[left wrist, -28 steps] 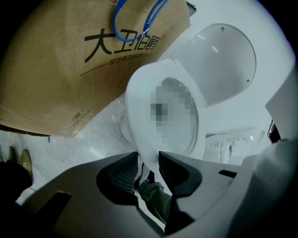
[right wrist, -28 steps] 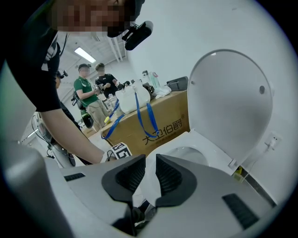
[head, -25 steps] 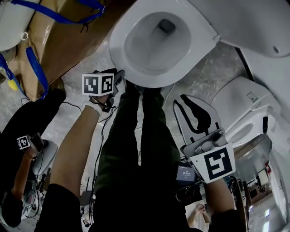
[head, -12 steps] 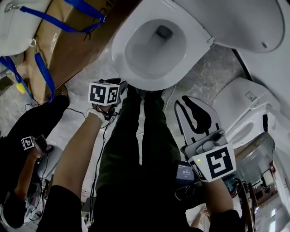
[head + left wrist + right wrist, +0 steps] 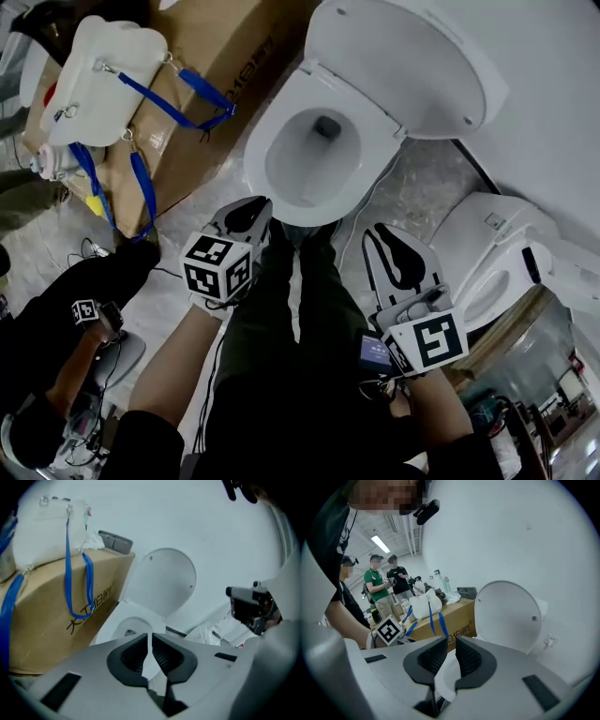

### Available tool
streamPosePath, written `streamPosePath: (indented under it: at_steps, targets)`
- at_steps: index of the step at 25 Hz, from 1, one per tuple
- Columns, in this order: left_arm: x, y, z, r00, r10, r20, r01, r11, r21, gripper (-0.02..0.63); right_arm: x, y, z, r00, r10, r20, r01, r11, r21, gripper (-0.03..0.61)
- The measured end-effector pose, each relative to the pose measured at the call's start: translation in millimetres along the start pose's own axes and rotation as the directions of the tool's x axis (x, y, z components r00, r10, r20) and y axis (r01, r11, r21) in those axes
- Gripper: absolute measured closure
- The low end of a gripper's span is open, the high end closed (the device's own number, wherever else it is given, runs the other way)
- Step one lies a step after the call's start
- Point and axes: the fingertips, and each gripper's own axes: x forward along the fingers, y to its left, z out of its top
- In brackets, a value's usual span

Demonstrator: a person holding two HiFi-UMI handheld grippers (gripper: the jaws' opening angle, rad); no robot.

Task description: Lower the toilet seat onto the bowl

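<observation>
The white toilet bowl (image 5: 314, 155) stands ahead of my legs, and a solid oval lid (image 5: 403, 66) is raised behind it against the wall. A flat ring rims the bowl's opening; I cannot tell seat from bare rim. My left gripper (image 5: 246, 214) hangs in the air just short of the bowl's front, touching nothing. Its jaws have just been closing and now show only a thin slit (image 5: 150, 644) with nothing between them. My right gripper (image 5: 392, 242) floats to the right of my legs, jaws slightly apart (image 5: 451, 651) and empty. The lid (image 5: 506, 616) fills its view.
A large cardboard box (image 5: 206, 84) with a white bag on blue straps (image 5: 98, 80) lies left of the toilet. A second white toilet (image 5: 497, 253) stands at the right. Another person with a gripper (image 5: 84, 314) crouches at lower left; people stand in the background.
Both grippers have risen towards me. The left one has lifted away from beside the bowl's front rim. The head view has pulled back, so the toilet looks smaller and the box and bag show fully.
</observation>
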Motion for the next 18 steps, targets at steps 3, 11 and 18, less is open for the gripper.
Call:
streamPosePath:
  at_steps: [3,11,18]
  targets:
    - [-39.8,-42.5,42.4,0.995,-0.065,0.078,0.064,0.998,0.007,0.582,-24.1,-6.3,33.4,0.998,-0.032,0.054,0.032,0.999,0.007,0.508]
    - [-137.3,-147.7,140.4,0.955,-0.205,0.213,0.168,0.97,0.178,0.594,-97.9,-34.7,120.3,0.979,-0.115,0.168,0.123,0.992,-0.039,0.509]
    - [-205.8,-226.4,183.6,0.891,-0.352,0.287,0.278,0.922,0.269,0.595,-164.1,-27.7,174.2,0.947,-0.192,0.258,0.221,0.971,-0.09,0.517]
